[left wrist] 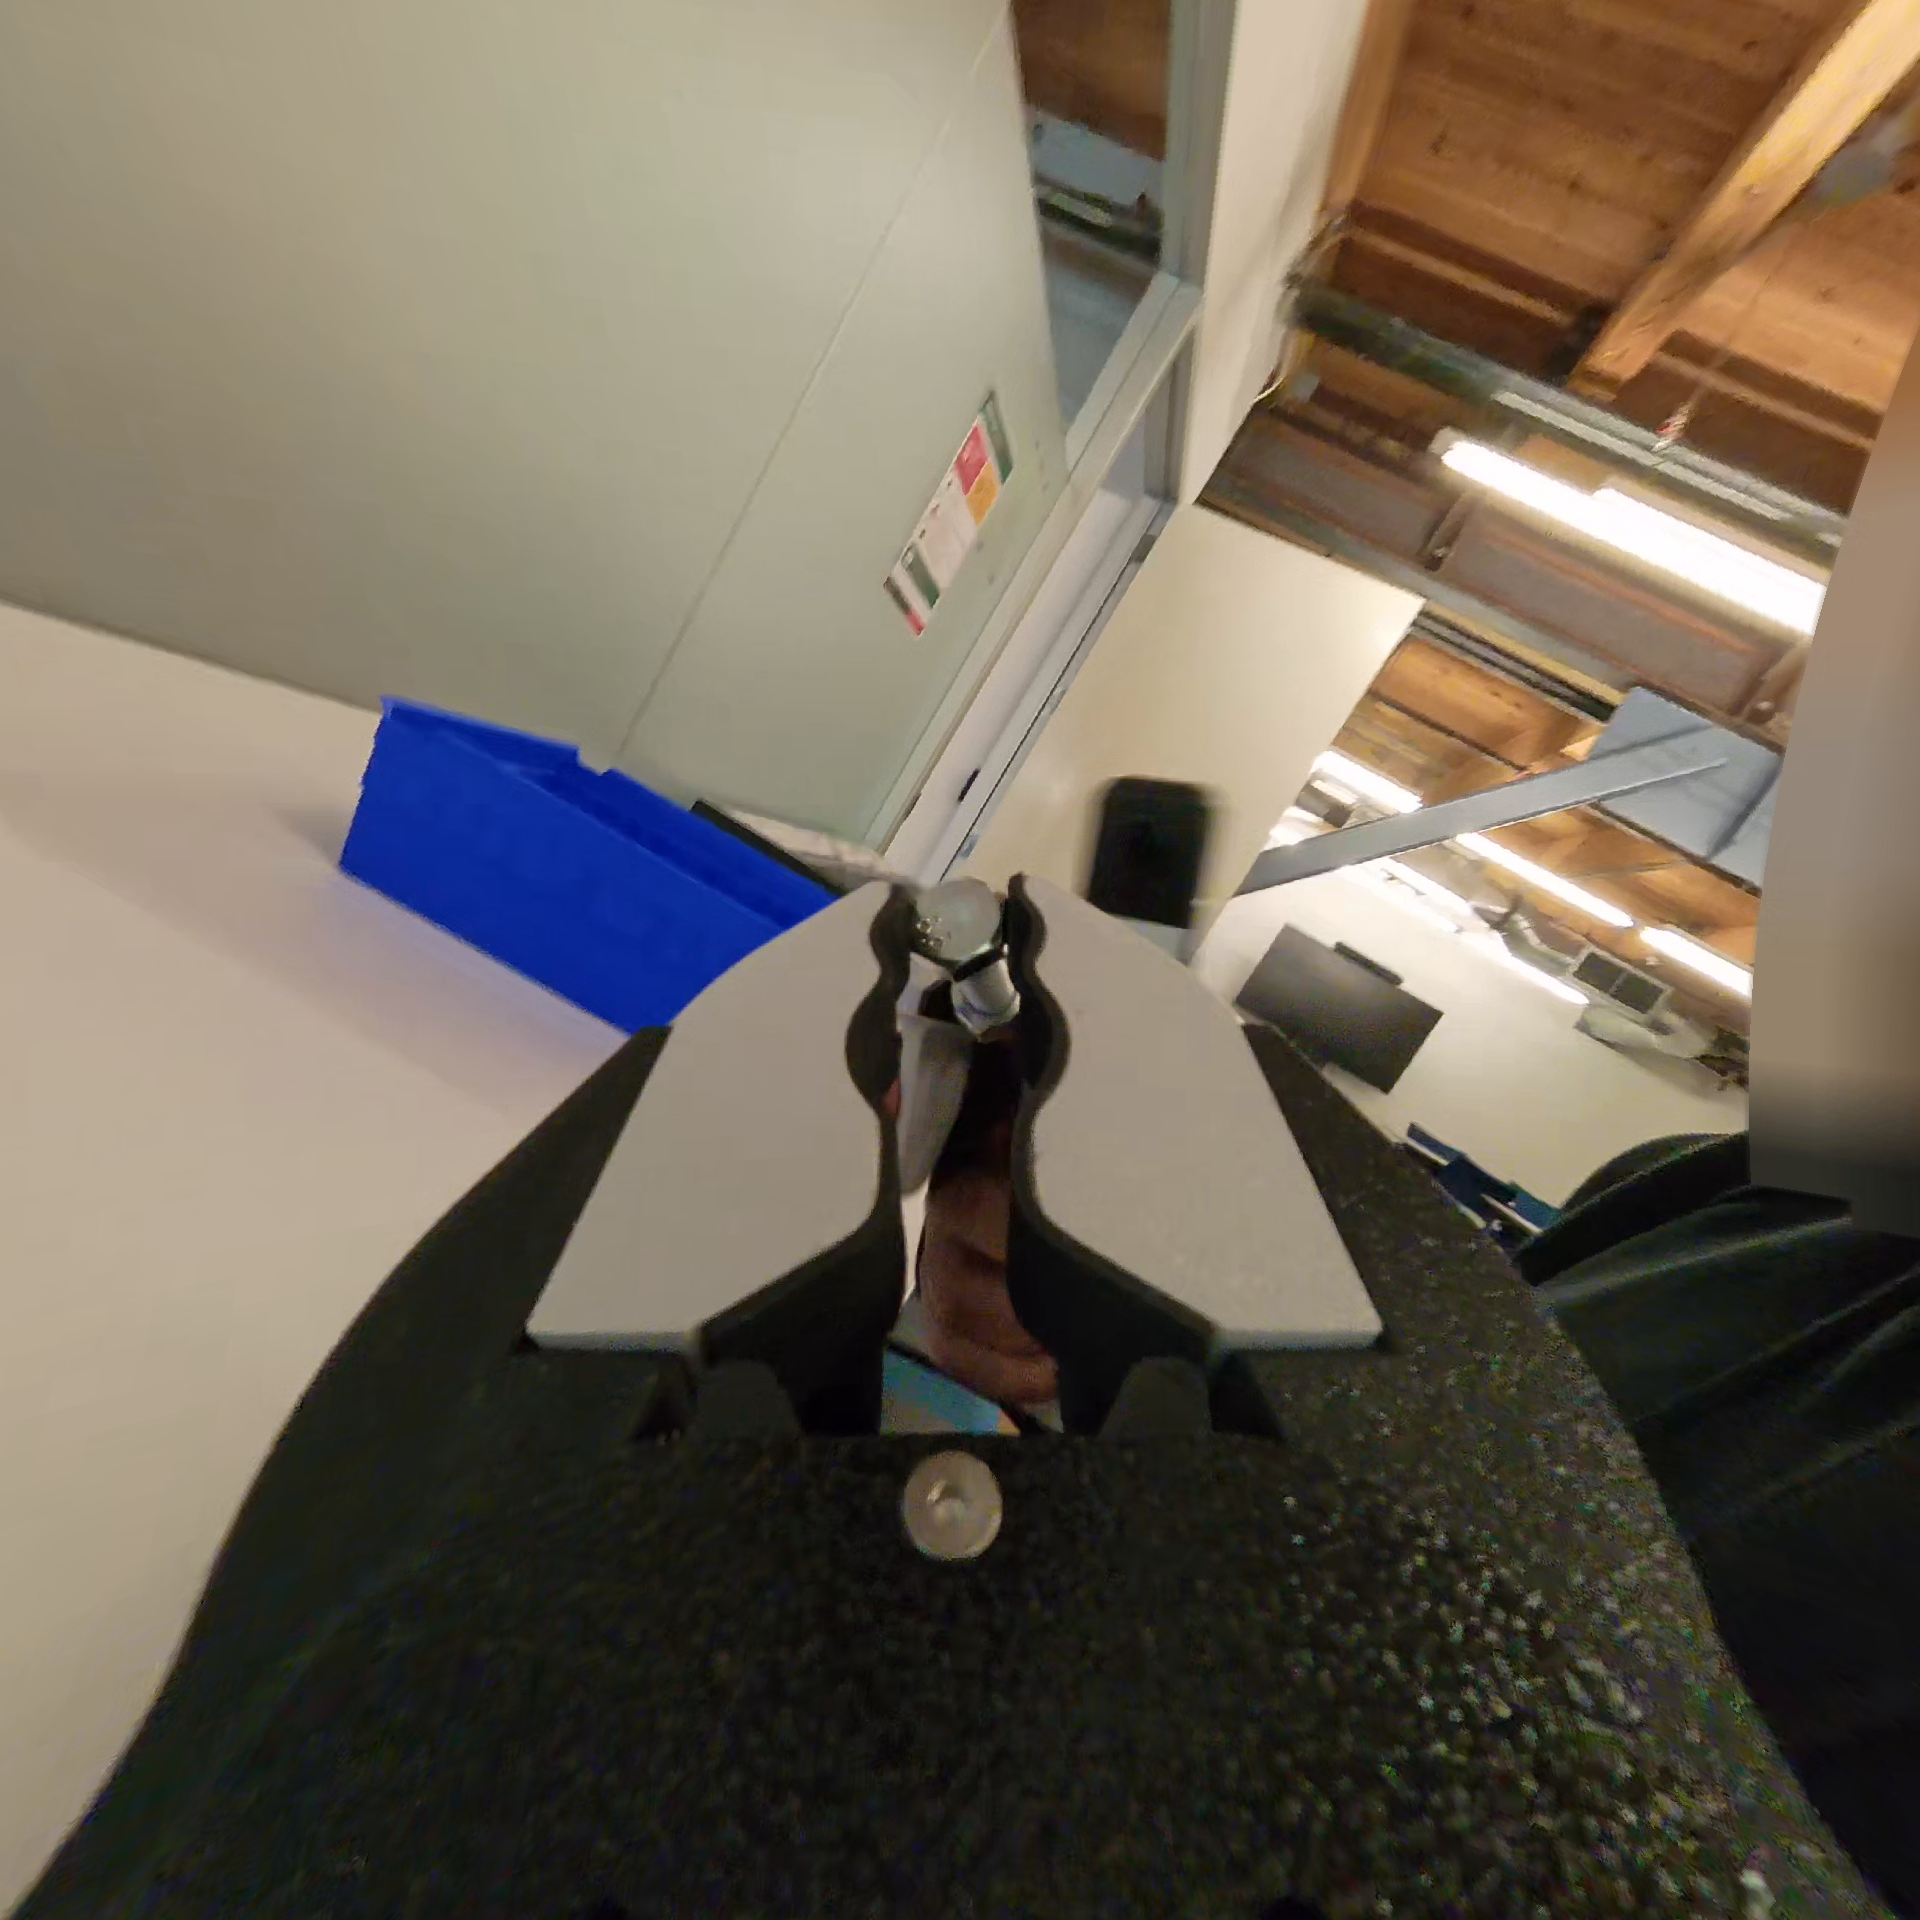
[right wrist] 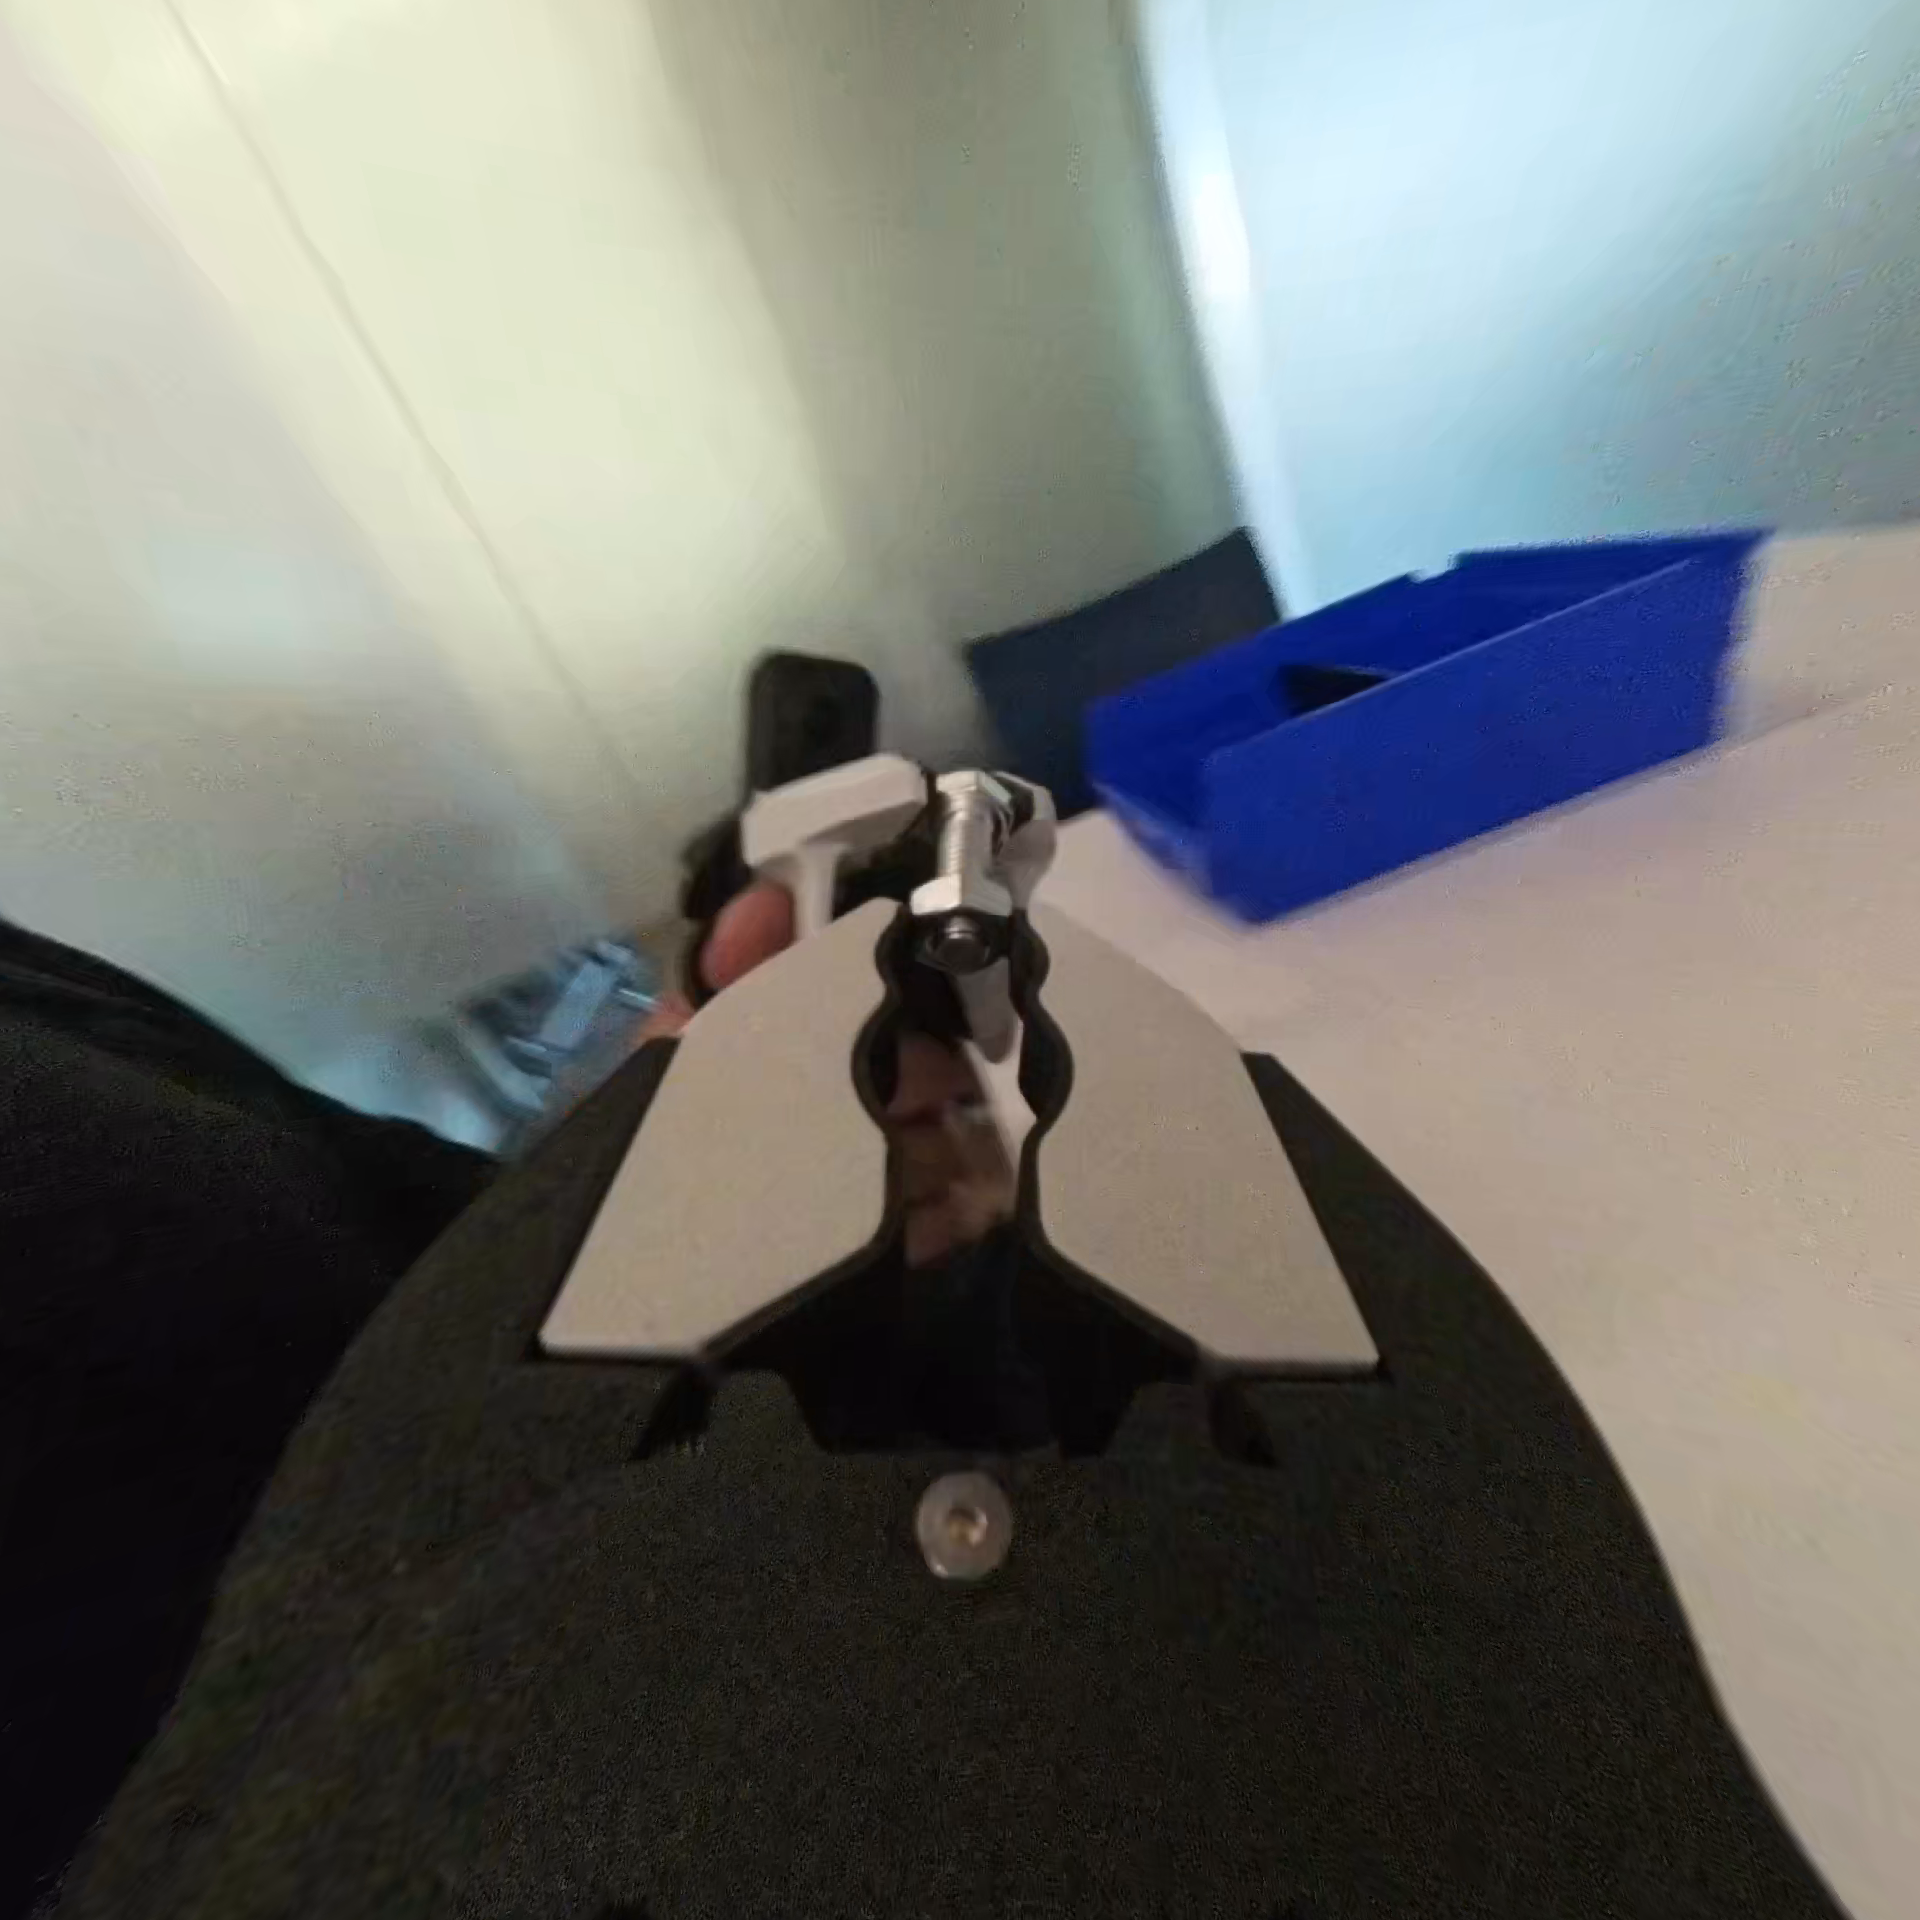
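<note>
Left gripper (left wrist: 958, 914) is clamped on the head of a silver bolt (left wrist: 961, 920), both black pads pressed against its sides; the shank runs back between the fingers toward the camera. In the right wrist view the same bolt (right wrist: 961, 831) stands roughly upright, its head up in the far gripper's pads and a silver hex nut (right wrist: 961, 902) threaded on near its lower end. Right gripper (right wrist: 961, 930) is closed on that nut, with the pads bearing on its flats at the very tips and the bolt's end face showing just beneath. A hand (right wrist: 743, 935) on the left gripper's handle is partly visible beyond. Both grippers are raised clear of the white table (left wrist: 208, 1039). A blue bin (left wrist: 540, 852) rests on the table near the wall, well apart from the bolt, to the left in the left wrist view and to the right in the right wrist view, where motion blur softens it.
</note>
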Action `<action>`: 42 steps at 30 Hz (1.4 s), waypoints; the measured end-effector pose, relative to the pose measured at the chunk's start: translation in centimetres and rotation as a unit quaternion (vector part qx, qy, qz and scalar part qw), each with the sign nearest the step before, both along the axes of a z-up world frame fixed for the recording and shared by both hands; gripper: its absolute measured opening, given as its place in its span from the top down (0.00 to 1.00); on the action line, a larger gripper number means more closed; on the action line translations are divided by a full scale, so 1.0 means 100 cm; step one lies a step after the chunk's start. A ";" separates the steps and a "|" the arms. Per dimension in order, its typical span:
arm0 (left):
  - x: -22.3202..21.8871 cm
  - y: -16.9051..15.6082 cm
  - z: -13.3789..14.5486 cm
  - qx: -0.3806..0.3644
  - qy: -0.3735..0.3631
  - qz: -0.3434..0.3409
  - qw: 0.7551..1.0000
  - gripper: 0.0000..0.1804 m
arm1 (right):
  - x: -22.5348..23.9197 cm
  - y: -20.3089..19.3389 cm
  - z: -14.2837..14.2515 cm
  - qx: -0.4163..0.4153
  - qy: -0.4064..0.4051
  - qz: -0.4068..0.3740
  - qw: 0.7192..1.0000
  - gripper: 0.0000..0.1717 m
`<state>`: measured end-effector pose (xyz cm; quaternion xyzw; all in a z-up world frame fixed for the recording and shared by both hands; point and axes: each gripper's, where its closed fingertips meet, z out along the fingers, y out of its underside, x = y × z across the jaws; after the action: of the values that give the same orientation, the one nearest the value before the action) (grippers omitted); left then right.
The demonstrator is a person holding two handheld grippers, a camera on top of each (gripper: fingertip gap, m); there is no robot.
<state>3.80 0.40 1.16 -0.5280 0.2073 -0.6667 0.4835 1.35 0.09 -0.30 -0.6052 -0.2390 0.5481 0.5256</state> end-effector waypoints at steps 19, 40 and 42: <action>0.001 0.005 -0.008 -0.022 0.019 0.014 0.999 0.91 | 0.003 0.010 -0.012 0.212 -0.180 -0.154 0.948 0.89; 0.001 0.007 -0.012 -0.030 0.032 0.024 0.999 0.91 | 0.006 0.014 -0.016 0.352 -0.294 -0.247 0.853 0.89; 0.000 0.007 -0.012 -0.023 0.033 0.027 0.999 0.91 | 0.002 0.011 -0.017 0.203 -0.197 -0.152 0.947 0.88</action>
<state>3.79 1.12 -0.03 -0.5657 0.1935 -0.6404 0.4821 1.58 1.18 -2.01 -0.6106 -0.3489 0.2713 0.6571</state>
